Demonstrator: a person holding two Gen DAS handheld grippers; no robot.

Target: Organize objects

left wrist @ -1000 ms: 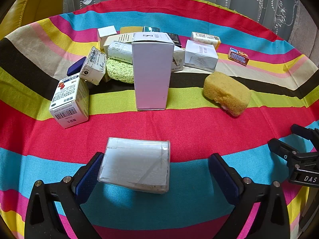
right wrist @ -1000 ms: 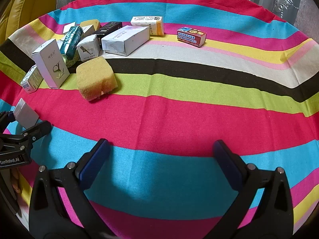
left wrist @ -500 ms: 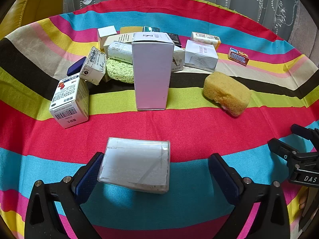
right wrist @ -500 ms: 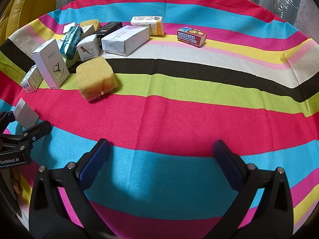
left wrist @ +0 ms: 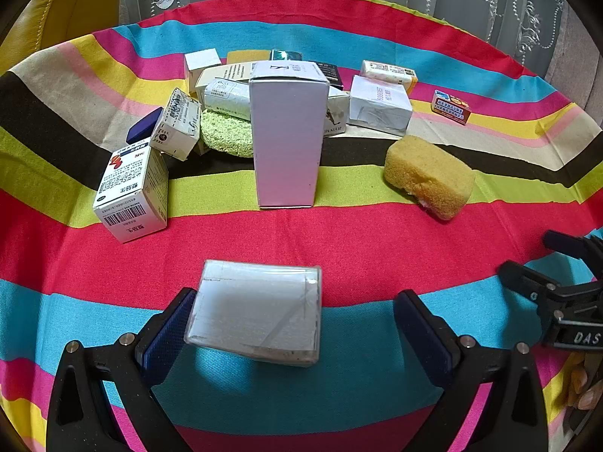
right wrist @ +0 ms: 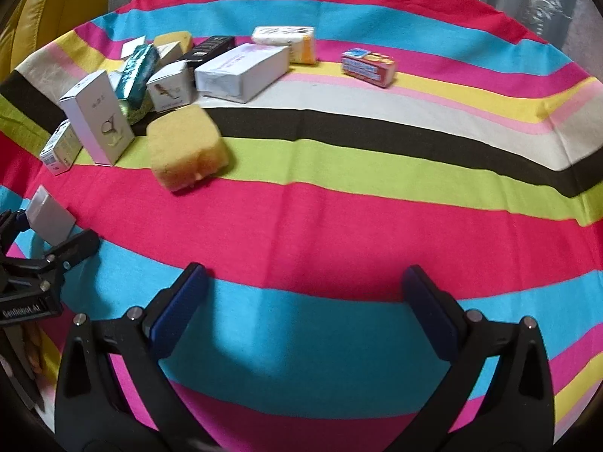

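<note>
A small white wrapped box lies on the striped cloth between the open fingers of my left gripper, against the left pad, apart from the right one. It also shows at the left edge of the right wrist view. My right gripper is open and empty over the blue stripe. A tall white box stands upright ahead of the left gripper. A yellow sponge lies to its right, also in the right wrist view.
A cluster of small boxes and a green sponge sits behind the tall box. A barcode box stands at the left. A red and blue box lies apart at the back. A yellow chair stands behind the table.
The right wrist view has shifted slightly and blurred, so the right gripper is moving a little. The left gripper and the white box have not moved.
</note>
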